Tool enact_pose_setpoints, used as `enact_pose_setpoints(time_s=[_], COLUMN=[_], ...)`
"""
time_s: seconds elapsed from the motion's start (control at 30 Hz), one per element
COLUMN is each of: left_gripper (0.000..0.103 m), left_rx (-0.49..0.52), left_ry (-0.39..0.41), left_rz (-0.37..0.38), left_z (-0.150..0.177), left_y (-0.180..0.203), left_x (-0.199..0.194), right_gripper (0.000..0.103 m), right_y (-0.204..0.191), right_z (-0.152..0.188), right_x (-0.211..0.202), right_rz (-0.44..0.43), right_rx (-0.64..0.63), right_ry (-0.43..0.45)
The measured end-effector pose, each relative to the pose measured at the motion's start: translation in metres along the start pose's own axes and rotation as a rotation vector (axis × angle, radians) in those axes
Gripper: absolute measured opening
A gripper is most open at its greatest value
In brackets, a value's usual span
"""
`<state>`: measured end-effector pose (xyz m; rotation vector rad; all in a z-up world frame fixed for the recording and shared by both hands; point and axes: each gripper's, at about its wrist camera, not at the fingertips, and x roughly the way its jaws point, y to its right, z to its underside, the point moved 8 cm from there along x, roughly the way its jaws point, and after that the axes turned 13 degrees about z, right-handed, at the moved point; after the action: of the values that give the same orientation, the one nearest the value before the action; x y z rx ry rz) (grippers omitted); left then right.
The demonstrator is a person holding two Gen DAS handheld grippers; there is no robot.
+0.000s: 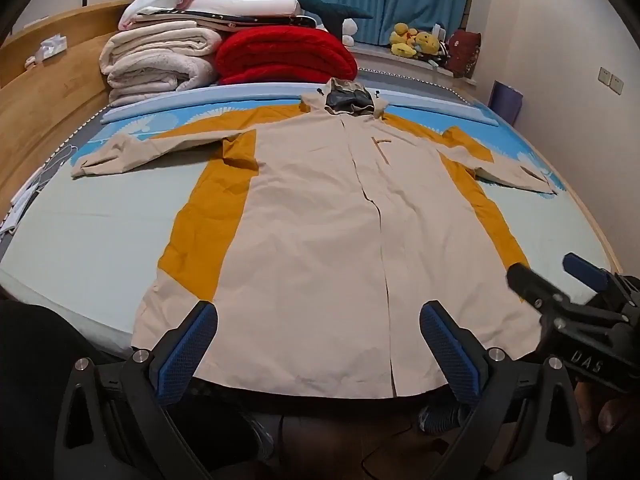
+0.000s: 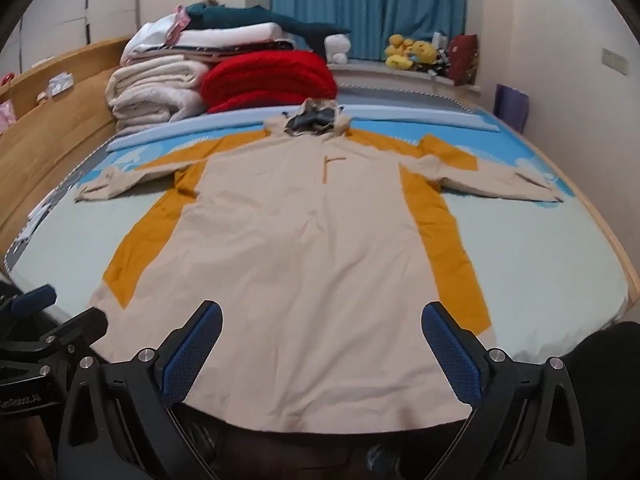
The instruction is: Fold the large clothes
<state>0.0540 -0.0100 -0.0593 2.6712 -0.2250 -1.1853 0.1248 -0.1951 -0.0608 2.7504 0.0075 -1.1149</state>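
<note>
Left wrist view: left gripper [image 1: 319, 344] and right gripper [image 2: 322, 344], fingers spread wide and holding nothing, poised over the near hem of the coat [image 1: 320, 220], which lies flat beyond them on the bed [image 1: 80, 220], sleeves outstretched, presumably ready for a first fold; stacked blankets [image 1: 160, 64] farther off.

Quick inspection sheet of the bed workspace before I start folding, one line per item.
Surface: bed sheet, pale, flat.
Job's things: beige and mustard hooded coat spread flat, front up, sleeves out.
Clutter: folded blankets and red blanket stacked at the far end.
Grippers: left gripper and right gripper both open, empty, above the hem.
Cables: nothing seen.
Surroundings: blue curtain, plush toys, wooden headboard.
</note>
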Motion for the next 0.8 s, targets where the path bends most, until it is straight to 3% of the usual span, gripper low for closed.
enact_pose_setpoints(time_s=[0.3,0.5,0.8], left_gripper=[0.100,0.100,0.100], left_rx=[-0.004,0.012,0.001], left_ry=[0.006,0.004,0.001], left_rz=[0.006,0.009,0.008], left_z=[0.001,0.000,0.002], left_y=[-0.001,0.003,0.001], left_x=[0.001,0.001,0.003], right_gripper=[0.093,0.087,0.087], right_y=[-0.018,-0.018,-0.019], right_z=[-0.005,-0.003,-0.004], right_x=[-0.015,-0.012,-0.012], right_rz=[-0.044,-0.048,-0.056], right_rx=[-0.085,-0.085,-0.082], right_ry=[0.041,0.044,0.048])
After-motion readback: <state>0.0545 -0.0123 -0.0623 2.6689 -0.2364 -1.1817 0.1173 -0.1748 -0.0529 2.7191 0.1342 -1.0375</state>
